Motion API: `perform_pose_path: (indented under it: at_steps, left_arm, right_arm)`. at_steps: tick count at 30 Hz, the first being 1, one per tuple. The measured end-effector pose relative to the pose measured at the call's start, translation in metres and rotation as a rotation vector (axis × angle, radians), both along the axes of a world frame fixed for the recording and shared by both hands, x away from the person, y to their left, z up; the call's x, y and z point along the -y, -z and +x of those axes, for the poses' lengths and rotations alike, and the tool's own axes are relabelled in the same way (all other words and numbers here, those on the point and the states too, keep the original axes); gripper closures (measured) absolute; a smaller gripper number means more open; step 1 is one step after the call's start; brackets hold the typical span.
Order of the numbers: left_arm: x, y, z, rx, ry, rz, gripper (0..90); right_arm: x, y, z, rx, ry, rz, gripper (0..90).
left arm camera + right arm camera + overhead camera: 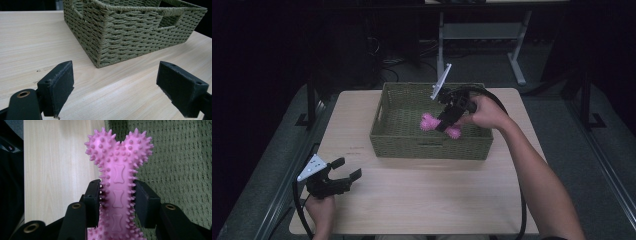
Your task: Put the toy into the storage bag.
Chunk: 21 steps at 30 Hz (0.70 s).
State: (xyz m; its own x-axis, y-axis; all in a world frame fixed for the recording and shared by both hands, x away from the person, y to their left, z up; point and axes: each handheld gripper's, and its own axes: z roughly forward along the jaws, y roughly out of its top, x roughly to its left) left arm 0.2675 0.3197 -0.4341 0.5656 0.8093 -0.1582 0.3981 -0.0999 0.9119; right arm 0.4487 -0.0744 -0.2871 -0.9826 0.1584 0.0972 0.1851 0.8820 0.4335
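Right gripper (117,202), jaws clamped across the shaft of a pink spiked bone toy (118,170), carries it above the woven basket (175,170) for deposit; left gripper (115,85) idles, jaws apart.

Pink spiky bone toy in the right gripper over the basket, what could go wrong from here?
The right gripper pinches the pink spiky bone toy only at its narrow shaft, on soft spikes, so it may twist or slip. Its far end hangs over the woven basket's edge in the right gripper view, so an early release might land it on the table.
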Motion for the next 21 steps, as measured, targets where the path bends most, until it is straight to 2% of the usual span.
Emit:
perform_pose_path:
  at_steps: [21]
  left_arm:
    - [0.0,0.0,0.001,-0.001,0.001,-0.005,13.9]
  right_arm:
    - [0.003,0.005,0.026,-0.016,0.028,-0.004,58.0]
